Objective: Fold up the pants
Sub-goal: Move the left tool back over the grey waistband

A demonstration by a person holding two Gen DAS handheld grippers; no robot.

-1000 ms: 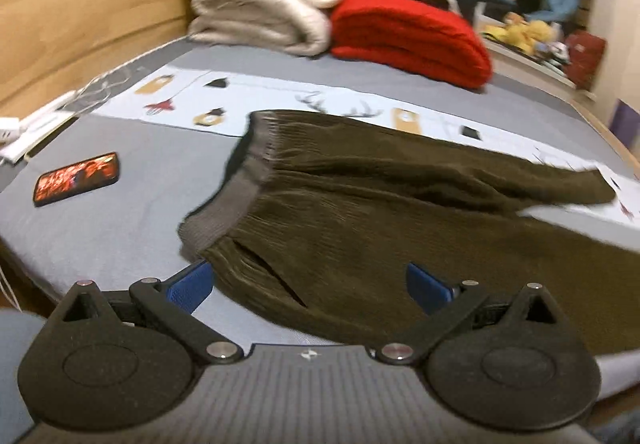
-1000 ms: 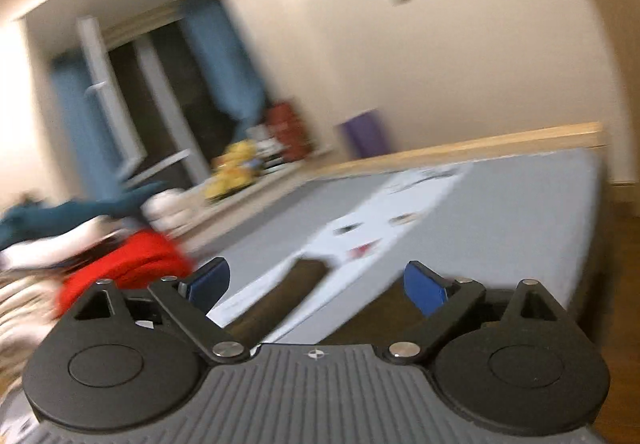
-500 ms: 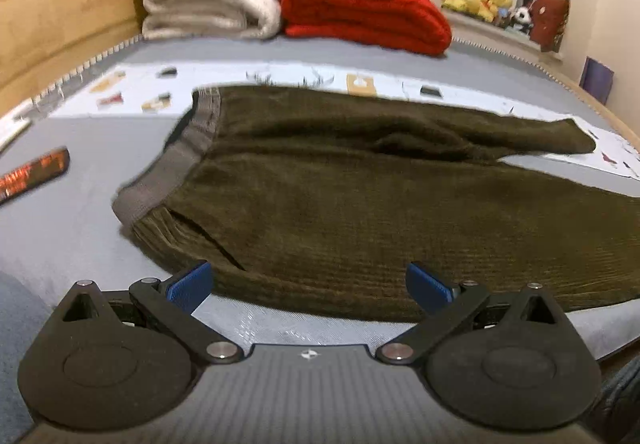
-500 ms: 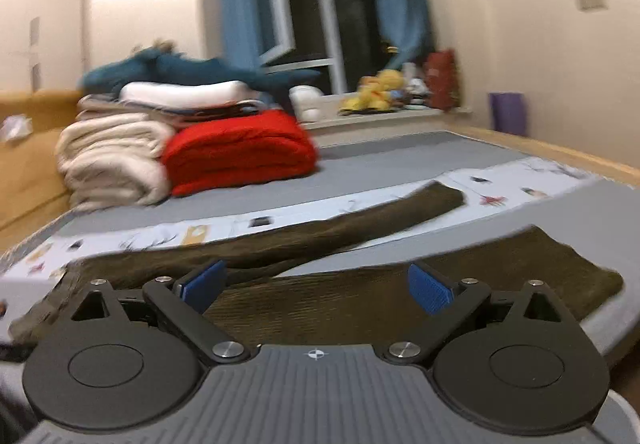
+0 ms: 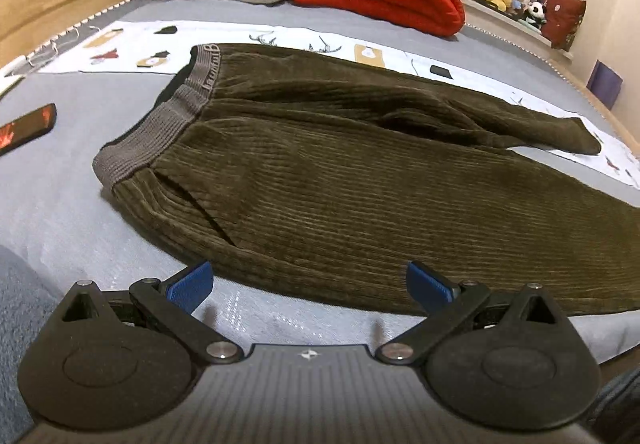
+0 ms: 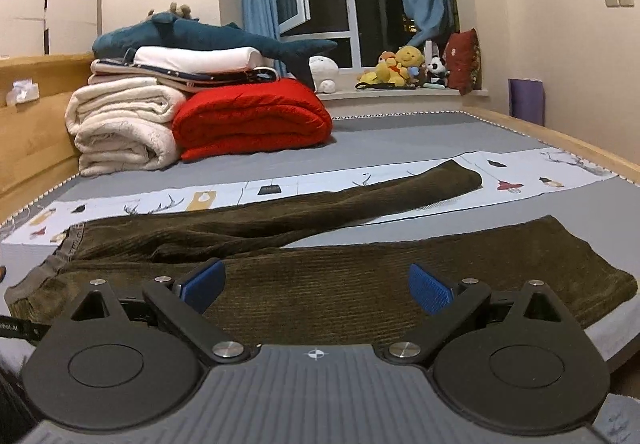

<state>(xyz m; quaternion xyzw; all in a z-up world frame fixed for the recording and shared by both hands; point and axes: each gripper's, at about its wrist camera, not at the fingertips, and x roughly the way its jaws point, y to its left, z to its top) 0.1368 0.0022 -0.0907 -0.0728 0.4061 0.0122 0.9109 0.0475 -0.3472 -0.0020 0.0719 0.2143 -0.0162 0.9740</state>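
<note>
Dark olive corduroy pants lie flat on the grey bed, grey waistband to the left, both legs spread apart toward the right. My left gripper hovers open just before the near edge of the hip and pocket area, nothing between its blue pads. In the right wrist view the same pants stretch across, near leg ending at a cuff on the right, far leg angled away. My right gripper is open above the near leg's front edge, holding nothing.
Folded cream blankets and a red blanket are stacked at the bed's far side, a plush shark on top. A phone lies left of the waistband. A printed white strip runs under the far leg. Wooden bed edge at right.
The left gripper has closed in toward the pants' hip. The right gripper swung from the wall and far bed end round to face the pants and steadied. Both stayed open.
</note>
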